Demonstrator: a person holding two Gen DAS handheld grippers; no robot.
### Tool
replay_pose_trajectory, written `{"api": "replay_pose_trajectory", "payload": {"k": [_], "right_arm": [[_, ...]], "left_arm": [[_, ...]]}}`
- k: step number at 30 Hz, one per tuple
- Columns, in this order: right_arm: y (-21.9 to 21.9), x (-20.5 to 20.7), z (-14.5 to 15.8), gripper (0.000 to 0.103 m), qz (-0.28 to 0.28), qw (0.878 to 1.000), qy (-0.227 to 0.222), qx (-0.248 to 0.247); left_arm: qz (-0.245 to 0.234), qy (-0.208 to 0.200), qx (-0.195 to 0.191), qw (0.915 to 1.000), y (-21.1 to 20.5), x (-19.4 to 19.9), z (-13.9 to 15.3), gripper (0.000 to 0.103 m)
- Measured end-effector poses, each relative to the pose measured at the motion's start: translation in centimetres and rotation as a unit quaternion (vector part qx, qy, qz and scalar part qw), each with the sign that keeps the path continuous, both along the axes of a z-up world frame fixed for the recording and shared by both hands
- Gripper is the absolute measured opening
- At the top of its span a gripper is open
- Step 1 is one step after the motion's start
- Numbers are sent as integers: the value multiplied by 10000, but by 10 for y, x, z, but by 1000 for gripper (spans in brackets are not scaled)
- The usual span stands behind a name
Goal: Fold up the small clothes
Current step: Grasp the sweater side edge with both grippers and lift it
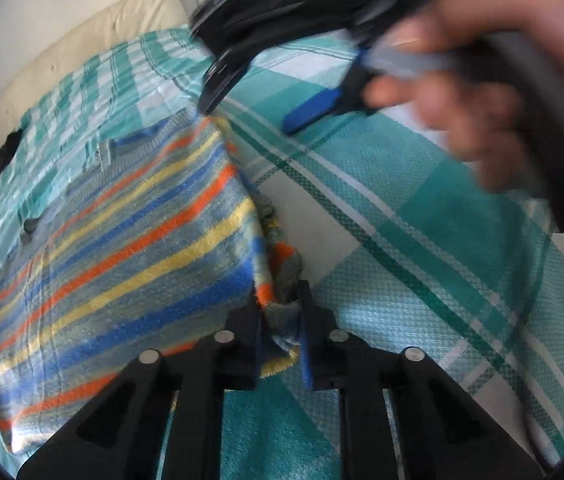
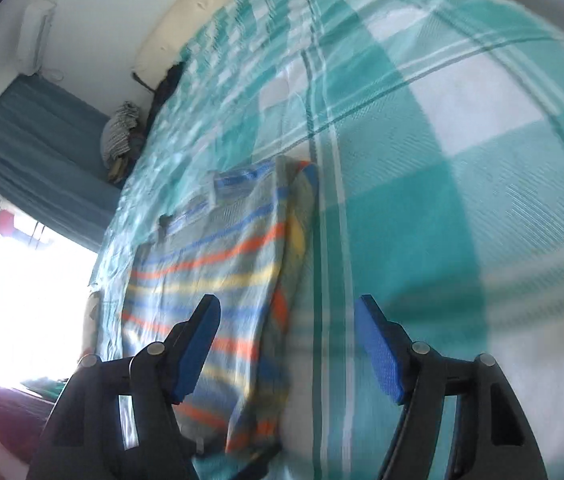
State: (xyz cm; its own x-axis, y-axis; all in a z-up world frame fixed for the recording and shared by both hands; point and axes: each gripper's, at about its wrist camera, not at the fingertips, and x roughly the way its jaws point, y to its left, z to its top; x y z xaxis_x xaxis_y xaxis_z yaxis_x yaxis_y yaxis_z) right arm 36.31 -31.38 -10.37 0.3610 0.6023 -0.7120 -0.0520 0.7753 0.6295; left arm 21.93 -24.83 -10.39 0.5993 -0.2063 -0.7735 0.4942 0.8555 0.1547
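A small striped garment [image 1: 122, 248] in blue, orange, yellow and grey lies partly folded on the teal checked bedspread [image 1: 421, 240]. My left gripper [image 1: 280, 316] is shut on a bunched edge of the garment at its right side. My right gripper [image 2: 287, 344] is open and empty, held above the garment's [image 2: 222, 264] right edge. In the left wrist view the right gripper [image 1: 266, 92] appears blurred at the top, held by a hand, its blue pads apart.
The bedspread [image 2: 461, 160] covers the whole bed. A cream pillow [image 1: 82, 48] lies at the far end against a white wall. A bright window with a teal curtain [image 2: 34, 144] and a bundle of cloth [image 2: 120, 136] are beyond the bed's left side.
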Motion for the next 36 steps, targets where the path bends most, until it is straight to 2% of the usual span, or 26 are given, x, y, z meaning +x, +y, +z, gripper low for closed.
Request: {"api": "replay_pose_trajectory", "payload": {"k": [1,3,4,5,7,9,11,12,15,17,20,23,25,27,28,29,30,31,33,36], "right_arm": [[6,14,-10,70,-145,9998,119,44],[14,32,-20,61,-343,9990,163,227],[19,39,-23,38,-347,9987,176,341],[26,45,-25,9,-288,9986,251,375],[41,49,-14,8,-297,9995,126,-71],[63,46,16,8,-54,9990,-270,-339],[89,42,46,8,254,9968,-613,-443],[109,40,62,8,437,9951,-763,-451],[170,41,87,8,892,9909,-932,-376],[221,41,91,8,1244,9863,-1009,-403],[287,43,80,8,1621,9800,-1011,-559],[342,40,60,8,1863,9753,-934,-731],[373,39,44,8,1982,9724,-887,-858],[392,40,26,16,2019,9751,-723,-573],[396,39,19,24,1977,9781,-608,-249],[395,37,13,38,1927,9801,-485,39],[393,33,9,41,1806,9823,-412,288],[390,30,10,42,1733,9830,-437,416],[377,19,19,42,1692,9824,-658,447],[347,-8,45,42,1836,9753,-1222,-136]], "left_arm": [[46,68,-121,9999,0,5,1,9],[155,266,-487,9983,10,12,5,8],[221,341,-673,9969,18,14,9,8],[299,359,-830,9955,27,15,14,8],[508,389,-1226,9904,54,14,27,8],[778,431,-1653,9822,87,12,40,7],[1174,477,-2153,9683,132,8,53,7],[1438,498,-2417,9583,160,5,58,7],[2046,536,-2845,9350,226,-6,61,7],[2383,547,-2888,9256,258,-12,58,7],[2857,644,-2816,9138,302,-18,44,7],[3153,739,-2780,9043,332,-23,30,7],[3182,943,-2757,9021,344,-22,17,8],[3357,1051,-2508,9019,354,-25,8,24],[3467,1021,-2388,9013,357,-30,8,28],[3538,995,-2373,8992,362,-33,9,41],[3588,985,-2459,8951,368,-38,11,53],[3636,954,-2587,8898,375,-43,14,56],[3636,843,-2754,8859,382,-53,22,66],[3446,725,-2763,8942,375,-46,30,73]]}}
